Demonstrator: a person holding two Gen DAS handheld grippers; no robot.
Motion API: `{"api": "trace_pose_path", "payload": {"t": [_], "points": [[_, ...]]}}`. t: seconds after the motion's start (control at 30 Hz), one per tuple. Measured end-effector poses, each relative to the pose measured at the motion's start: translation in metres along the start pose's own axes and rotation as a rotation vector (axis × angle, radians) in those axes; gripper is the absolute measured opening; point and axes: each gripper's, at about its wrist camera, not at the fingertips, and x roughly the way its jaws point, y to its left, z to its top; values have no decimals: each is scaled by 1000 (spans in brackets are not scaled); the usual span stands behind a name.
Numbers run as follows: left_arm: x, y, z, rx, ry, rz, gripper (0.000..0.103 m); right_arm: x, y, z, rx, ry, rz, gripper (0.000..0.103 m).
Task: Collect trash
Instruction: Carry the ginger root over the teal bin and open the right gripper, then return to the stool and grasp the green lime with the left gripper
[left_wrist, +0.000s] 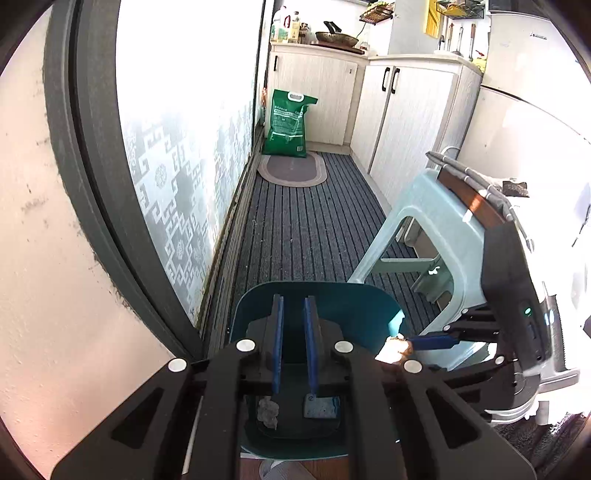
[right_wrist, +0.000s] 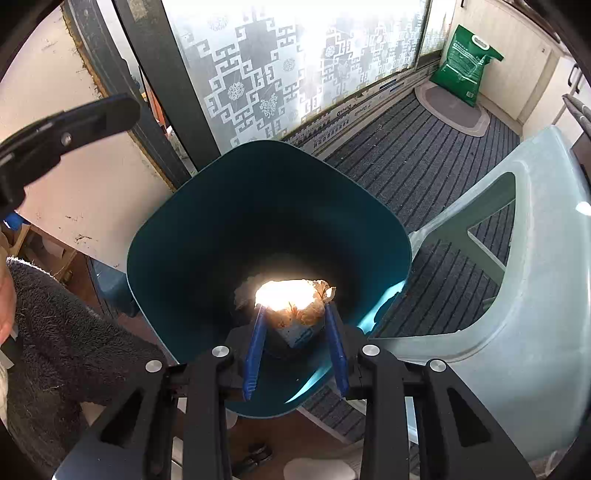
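A dark teal trash bin (right_wrist: 207, 221) stands on the floor, open at the top; it also shows in the left wrist view (left_wrist: 351, 306). My right gripper (right_wrist: 295, 310) is shut on a crumpled paper wad (right_wrist: 295, 299), sunlit, held over the bin's mouth. In the left wrist view the wad (left_wrist: 397, 349) sits at the bin's right rim. My left gripper (left_wrist: 295, 302) hangs over the bin, open with a narrow gap and empty. A grey crumpled scrap (left_wrist: 267, 410) and a pale wrapper (left_wrist: 321, 406) lie at the bin's bottom.
A pale green plastic stool (right_wrist: 517, 258) stands right of the bin on a dark striped mat (left_wrist: 306, 221). A frosted patterned glass door (right_wrist: 295, 66) runs along the left. A green sack (left_wrist: 290, 123) and an oval rug (left_wrist: 291, 170) lie by the far cabinets.
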Motion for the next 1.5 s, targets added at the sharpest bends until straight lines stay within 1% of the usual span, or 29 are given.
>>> {"api": "trace_pose_path", "payload": {"t": [0.3,0.37,0.4,0.43,0.47,0.57,0.73,0.77,0.83,0.93,1.07,1.2,1.3,1.37,1.43,1.5], "points": [[-48,-21,21,0,-153,-47,13,24,20,-12,-52,56,2,33],[-57,-24,26,-7,-181,-63,13,28,22,-14,-57,61,5,36],[-62,-27,28,10,-218,-42,13,27,24,-15,-57,61,20,42],[-64,-28,30,-6,-205,-77,13,25,26,-15,-59,51,32,44],[-67,-30,32,0,-213,-83,13,22,28,-15,-67,37,32,45],[-74,-35,38,30,-240,-68,14,11,33,-14,-63,-1,44,48],[-77,-31,46,7,-254,-84,15,-13,31,-10,-57,-70,49,48],[-77,-32,47,4,-257,-82,20,-19,30,-9,-53,-89,47,48],[-76,-33,50,-2,-256,-91,26,-34,24,-8,-46,-132,47,48],[-75,-42,54,6,-263,-106,26,-61,12,-8,-16,-202,65,48],[-73,-59,59,35,-265,-121,26,-101,-11,-14,26,-302,55,48],[-70,-77,65,63,-269,-140,27,-138,-40,-26,64,-391,5,48],[-64,-92,70,82,-261,-160,31,-158,-65,-39,104,-432,-36,48],[-59,-105,73,101,-253,-176,36,-169,-82,-49,135,-449,-62,48],[-52,-118,75,114,-241,-196,38,-180,-98,-58,149,-463,-112,48],[-44,-131,78,131,-222,-214,40,-188,-115,-68,169,-468,-138,48]]}}
